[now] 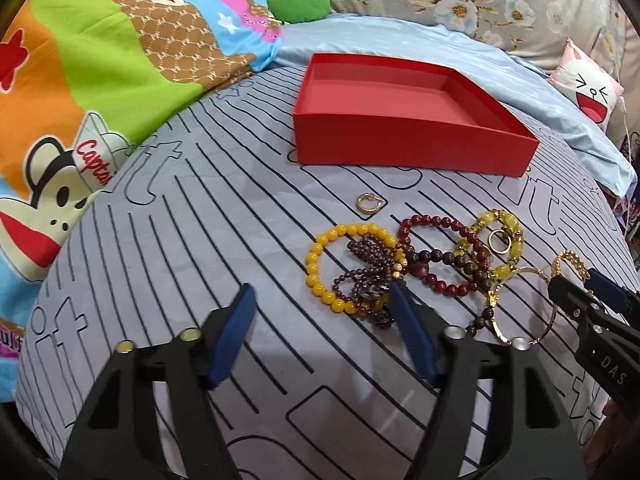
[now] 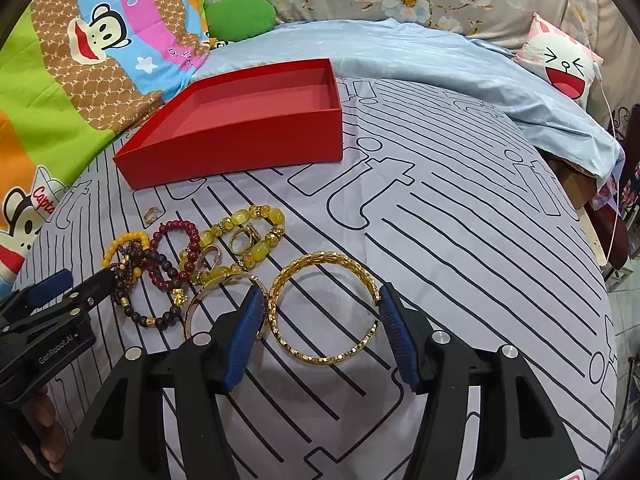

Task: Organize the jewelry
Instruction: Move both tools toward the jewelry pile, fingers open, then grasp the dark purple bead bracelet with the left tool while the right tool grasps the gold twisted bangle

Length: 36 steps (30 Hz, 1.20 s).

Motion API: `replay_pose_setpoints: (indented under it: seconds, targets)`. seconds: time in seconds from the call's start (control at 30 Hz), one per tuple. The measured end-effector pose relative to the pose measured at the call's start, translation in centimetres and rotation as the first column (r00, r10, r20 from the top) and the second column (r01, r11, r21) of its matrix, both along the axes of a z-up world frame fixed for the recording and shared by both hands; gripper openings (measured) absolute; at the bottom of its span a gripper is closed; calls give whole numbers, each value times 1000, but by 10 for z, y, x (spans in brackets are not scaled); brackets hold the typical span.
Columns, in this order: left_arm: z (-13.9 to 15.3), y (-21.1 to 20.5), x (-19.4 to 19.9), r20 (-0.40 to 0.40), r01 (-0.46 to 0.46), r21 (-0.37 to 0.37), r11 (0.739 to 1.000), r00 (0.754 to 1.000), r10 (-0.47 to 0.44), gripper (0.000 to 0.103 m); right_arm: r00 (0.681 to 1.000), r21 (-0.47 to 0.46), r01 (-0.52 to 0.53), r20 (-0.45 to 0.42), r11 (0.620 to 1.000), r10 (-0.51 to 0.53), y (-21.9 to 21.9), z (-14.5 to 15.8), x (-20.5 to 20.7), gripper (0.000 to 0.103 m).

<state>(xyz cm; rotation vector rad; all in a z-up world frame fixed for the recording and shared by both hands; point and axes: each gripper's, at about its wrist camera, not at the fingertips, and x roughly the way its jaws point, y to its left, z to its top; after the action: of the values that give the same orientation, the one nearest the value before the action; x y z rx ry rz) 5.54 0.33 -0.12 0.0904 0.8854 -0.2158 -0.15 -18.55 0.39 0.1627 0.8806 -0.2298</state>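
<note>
**Two claws wait by a pile of jewelry on the bed**

The right gripper is down low over the striped gray sheet. Its two blue fingers are spread wide. The gold woven bangle lies flat between them. The left finger is just beside one side of the bangle, and the right finger is at the bangle's open end. The bangle is not pinched. A thin gold bangle lies next to it, and part of it hides behind the left finger.

The left gripper is spread wide too. It holds nothing. Its right fingertip is at the edge of the yellow bead bracelet. I cannot tell if it touches. A string of small purple beads is tangled across the yellow one.

Next to these lies a dark red bead bracelet. A bracelet of clear yellow stones lies over its far side, with a gold ring in the middle of it. A strand of dark brown beads curls along the near side of the pile. One small gold ring lies alone, between the pile and the box.

The red box sits open on the sheet, behind all the jewelry. Nothing is in it.

A bright monkey blanket lies on the left. A light blue sheet is bunched up behind the box. A white pillow with a laughing face sits at the far right.
</note>
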Motion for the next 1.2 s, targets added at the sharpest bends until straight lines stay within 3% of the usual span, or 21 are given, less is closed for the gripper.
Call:
replay_pose_setpoints:
  seconds: [0.37,0.43,0.77,1.2]
  targets:
    - [-3,-9,12,-12,58,-31,998,998,-58,29,1000,5,-7,-6,1000,7,1,-2,9,57]
    - [-1,-10,12,-10,77,-48,996,997,-78,10,1000,7,-7,-5,1000,7,0,-1,10,57]
    - [15,-7,3,3,86,-101,991,996,-87,5,999,12,-18,28,1000,17,1,11,3,58]
    - [74,6,-10,87,89,-166,982,993,-75,5,991,26,-56,119,998,52,11,50,-13,55]
